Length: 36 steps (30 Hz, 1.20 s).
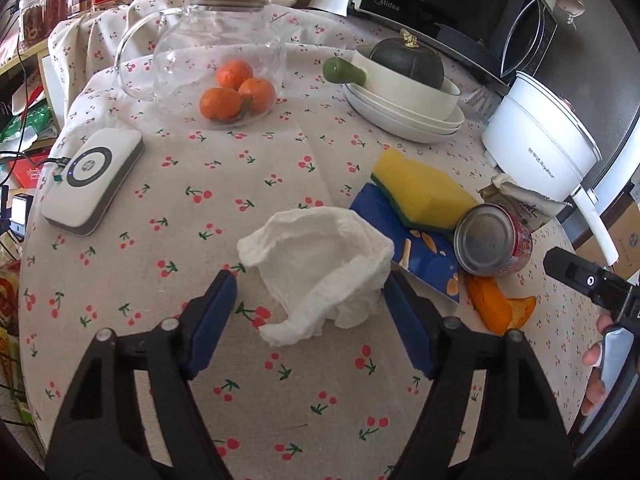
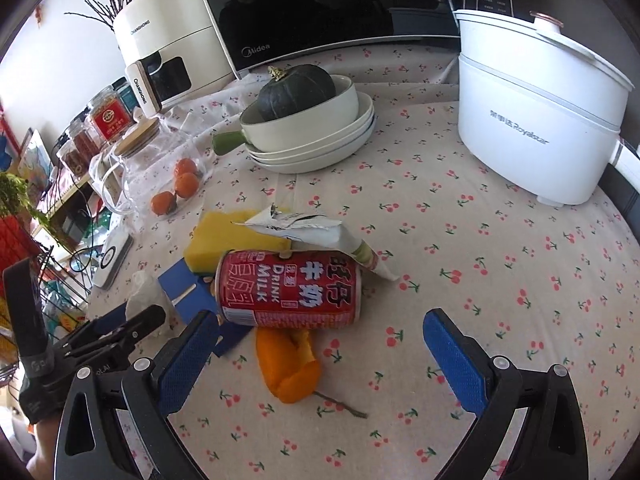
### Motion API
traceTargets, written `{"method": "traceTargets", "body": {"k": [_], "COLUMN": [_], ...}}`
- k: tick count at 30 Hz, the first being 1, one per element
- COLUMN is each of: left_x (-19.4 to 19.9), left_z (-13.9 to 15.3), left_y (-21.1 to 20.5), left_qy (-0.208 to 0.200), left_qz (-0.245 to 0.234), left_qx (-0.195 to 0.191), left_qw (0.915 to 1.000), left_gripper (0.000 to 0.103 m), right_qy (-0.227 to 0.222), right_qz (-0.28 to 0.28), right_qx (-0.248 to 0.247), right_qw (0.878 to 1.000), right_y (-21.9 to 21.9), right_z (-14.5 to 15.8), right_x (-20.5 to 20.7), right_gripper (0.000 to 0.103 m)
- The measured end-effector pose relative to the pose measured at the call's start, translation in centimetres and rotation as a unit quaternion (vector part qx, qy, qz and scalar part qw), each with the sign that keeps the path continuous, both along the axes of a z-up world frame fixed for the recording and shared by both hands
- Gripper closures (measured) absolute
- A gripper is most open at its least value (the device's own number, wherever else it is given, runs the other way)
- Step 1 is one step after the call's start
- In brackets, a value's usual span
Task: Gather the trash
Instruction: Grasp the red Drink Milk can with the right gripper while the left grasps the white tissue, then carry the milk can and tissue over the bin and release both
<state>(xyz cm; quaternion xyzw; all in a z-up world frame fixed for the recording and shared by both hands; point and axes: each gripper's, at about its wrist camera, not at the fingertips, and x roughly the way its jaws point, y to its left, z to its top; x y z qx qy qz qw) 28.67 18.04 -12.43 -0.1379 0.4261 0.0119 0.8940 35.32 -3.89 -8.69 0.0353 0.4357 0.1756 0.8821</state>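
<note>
A crumpled white tissue [image 1: 320, 256] lies on the cherry-print tablecloth [image 1: 240, 380] between the blue pads of my left gripper [image 1: 310, 284]. That gripper is open; its right pad sits at the tissue's edge and the left pad stands clear. A red milk can [image 2: 288, 292] lies on its side just beyond the tips of my open right gripper [image 2: 320, 320]. An orange peel [image 2: 288, 368] rests between the right fingers, below the can. A torn white carton [image 2: 316, 232] lies behind the can. Under them are a yellow sponge [image 1: 420, 192] and a blue packet [image 1: 424, 248].
Further back stand a glass jug [image 1: 216, 44], three tangerines [image 1: 236, 96], and a bowl with a dark pumpkin [image 1: 408, 60] on stacked plates. A white electric pot [image 2: 536, 120] is at the right, a microwave [image 2: 320, 8] behind. A white charger pad [image 1: 92, 180] lies left.
</note>
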Motion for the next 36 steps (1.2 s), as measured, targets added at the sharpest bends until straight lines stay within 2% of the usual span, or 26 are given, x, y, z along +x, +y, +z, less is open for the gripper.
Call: {"method": "traceTargets", "body": {"k": [5, 12, 13, 15, 24, 29, 36], "left_x": [0.3, 0.4, 0.3, 0.3, -2.0, -4.1, -7.4], "left_z": [-0.3, -0.4, -0.4, -0.3, 2.3, 4.4, 5.5], "left_y": [0.4, 0.6, 0.6, 0.6, -1.0, -2.3, -4.7], "left_qy": [-0.002, 0.007, 0.011, 0.018, 0.021, 0.01, 0.013], "left_qz": [-0.007, -0.009, -0.008, -0.012, -0.029, -0.04, -0.054], "left_qx": [-0.015, -0.026, -0.029, -0.043, -0.025, -0.016, -0.007], "left_qw": [0.9999, 0.9996, 0.9995, 0.9988, 0.9991, 0.999, 0.9984], "left_gripper": [0.046, 0.077, 0.08, 0.086, 0.088, 0.088, 0.088], "right_qy": [0.005, 0.019, 0.02, 0.026, 0.016, 0.014, 0.009], "right_qz": [0.003, -0.005, -0.003, 0.007, 0.022, 0.019, 0.002], "right_qx": [-0.015, -0.012, -0.007, 0.008, -0.004, -0.011, -0.017], "right_qw": [1.0, 1.0, 1.0, 1.0, 1.0, 1.0, 1.0], "right_y": [2.1, 2.5, 2.5, 2.3, 0.7, -1.9, -6.3], "right_z": [-1.3, -2.7, -2.7, -2.5, 0.7, 2.6, 4.4], "right_x": [1.7, 3.1, 3.1, 2.9, -0.4, -3.2, -7.6], "right_gripper": [0.0, 0.0, 0.001, 0.014, 0.014, 0.014, 0.014]}}
